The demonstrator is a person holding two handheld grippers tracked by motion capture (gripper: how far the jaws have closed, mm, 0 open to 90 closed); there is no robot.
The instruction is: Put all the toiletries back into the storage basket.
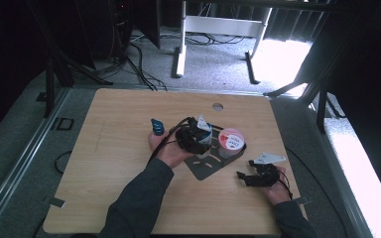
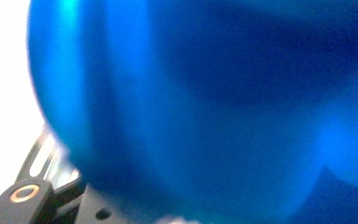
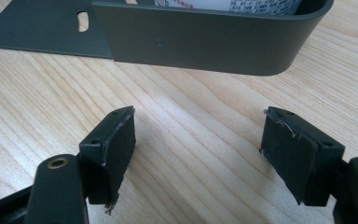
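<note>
Nearest, right tongs (image 3: pixel 198 154) wide apart, empty, low over the desk (image 1: pixel 109 163). Beyond, one dark metal bracket (image 3: pixel 205 44) cradling one white tub (image 1: pixel 231 140). Left tongs (image 1: pixel 194 135) clamped on one blue object (image 2: pixel 205 107), beside the tub.

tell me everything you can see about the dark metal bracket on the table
The dark metal bracket is a dark grey, matte piece that looks like bent sheet metal. A flat base plate with slots lies on the wooden table, and a curved upright wall with a small hole rises from it, wrapping round a white tub with a red label. It sits near the table's middle, between both hands. The right claw stands open just short of the wall, not touching.
</note>
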